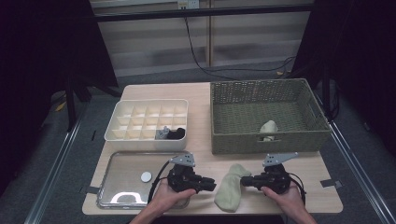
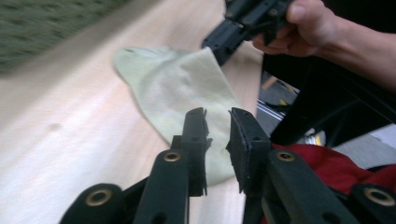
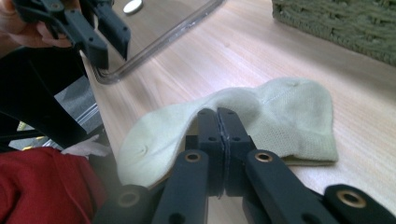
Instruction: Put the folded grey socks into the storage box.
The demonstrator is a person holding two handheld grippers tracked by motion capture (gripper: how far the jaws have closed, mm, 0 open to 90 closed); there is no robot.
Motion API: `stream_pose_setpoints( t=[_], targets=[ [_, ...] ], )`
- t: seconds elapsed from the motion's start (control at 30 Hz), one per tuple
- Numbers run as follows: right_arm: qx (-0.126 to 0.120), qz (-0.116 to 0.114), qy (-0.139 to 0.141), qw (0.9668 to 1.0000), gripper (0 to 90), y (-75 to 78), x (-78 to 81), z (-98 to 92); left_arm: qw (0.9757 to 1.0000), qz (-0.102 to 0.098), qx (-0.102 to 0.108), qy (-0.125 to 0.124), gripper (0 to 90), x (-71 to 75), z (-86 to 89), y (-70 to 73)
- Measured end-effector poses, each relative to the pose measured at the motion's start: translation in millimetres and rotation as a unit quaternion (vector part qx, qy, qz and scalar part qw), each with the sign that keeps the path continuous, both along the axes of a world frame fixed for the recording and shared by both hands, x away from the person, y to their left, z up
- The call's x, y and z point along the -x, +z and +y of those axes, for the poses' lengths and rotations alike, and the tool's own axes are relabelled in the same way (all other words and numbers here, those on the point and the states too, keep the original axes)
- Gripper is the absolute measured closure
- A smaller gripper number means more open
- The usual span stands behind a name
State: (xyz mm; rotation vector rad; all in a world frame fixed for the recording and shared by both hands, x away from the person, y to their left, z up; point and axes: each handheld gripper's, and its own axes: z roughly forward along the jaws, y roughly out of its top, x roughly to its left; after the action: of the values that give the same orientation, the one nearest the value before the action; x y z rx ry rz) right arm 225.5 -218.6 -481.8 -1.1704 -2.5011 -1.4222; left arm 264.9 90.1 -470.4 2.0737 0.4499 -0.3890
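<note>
Between tray point(image 1: 108, 183) and basket point(image 1: 224, 140), near table point(image 1: 327, 193) front edge: sock point(image 1: 230, 188), long axis front-to-back. Right gripper point(image 3: 217, 114) pinching its edge. Left gripper point(image 2: 217, 116) slightly spread, just beside, probably not touching.

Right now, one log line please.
right gripper: shut on sock edge | left gripper: open at sock's other end | basket: one rolled sock

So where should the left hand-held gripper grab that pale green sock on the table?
Probably the near edge of the sock, coming in low from its left side. It lies flat and limp, so a thin edge pinches easiest, and the right hand-held gripper already clamps the opposite edge.
</note>
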Motion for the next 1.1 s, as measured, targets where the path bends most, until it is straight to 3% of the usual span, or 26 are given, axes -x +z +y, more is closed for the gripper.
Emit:
stream_pose_setpoints(
  t=[0.17, 0.37, 0.4, 0.43, 0.47, 0.5, 0.7, 0.73, 0.77, 0.83, 0.87, 1.1],
  targets=[
    [0.005, 0.005, -0.002, 1.0, 82.3, -1.9, 1.9, -2.2, 0.9994, 0.019, -0.018, -0.023, 78.2, 4.9, -22.3, -13.0],
    [0.0, 0.002, -0.004, 1.0, 78.7, -0.1, 4.6, -6.1, 0.9971, 0.021, -0.061, -0.041, 80.8, 11.2, -34.2, -30.8],
    [0.001, 0.001, -0.004, 1.0, 78.5, -0.3, 5.1, -7.6, 0.9971, 0.021, -0.061, -0.041, 80.8, 11.2, -34.2, -30.8],
    [0.001, 0.001, -0.004, 1.0, 78.5, -0.3, 5.1, -7.6, 0.9961, 0.021, -0.075, -0.042, 80.8, 11.6, -34.8, -32.6],
    [-0.001, 0.001, -0.006, 1.0, 78.5, -0.2, 6.3, -10.3, 0.9964, 0.018, -0.072, -0.042, 81.2, 11.1, -35.1, -33.6],
    [-0.001, 0.0, -0.008, 1.0, 78.5, 0.2, 6.7, -11.2, 0.9955, 0.011, -0.084, -0.042, 80.8, 10.6, -33.9, -31.8],
    [-0.001, 0.001, -0.014, 0.9999, 78.8, -1.9, -2.6, -9.0, 0.9963, 0.004, -0.082, -0.024, 78.9, 4.8, -28.1, -31.7],
    [0.004, 0.003, -0.014, 0.9999, 78.9, -3.6, -4.4, -7.6, 0.9951, -0.002, -0.096, -0.023, 78.7, 3.5, -26.5, -30.2],
    [0.008, 0.006, -0.013, 0.9999, 78.9, -5.7, -6.4, -6.4, 0.9962, 0.001, -0.086, -0.017, 78.8, 3.1, -26.2, -31.3],
    [0.012, 0.01, -0.012, 0.9998, 79.0, -8.4, -9.2, -4.9, 0.995, -0.007, -0.099, -0.013, 78.8, 1.0, -23.8, -29.8],
    [0.014, 0.013, -0.015, 0.9997, 79.0, -9.4, -10.7, -4.2, 0.9958, -0.003, -0.09, -0.015, 78.8, -0.6, -23.1, -30.9],
    [0.02, 0.021, -0.016, 0.9994, 79.1, -12.8, -15.5, -2.7, 0.9955, 0.0, -0.094, 0.006, 78.8, -8.0, -19.6, -30.9]
  ],
)
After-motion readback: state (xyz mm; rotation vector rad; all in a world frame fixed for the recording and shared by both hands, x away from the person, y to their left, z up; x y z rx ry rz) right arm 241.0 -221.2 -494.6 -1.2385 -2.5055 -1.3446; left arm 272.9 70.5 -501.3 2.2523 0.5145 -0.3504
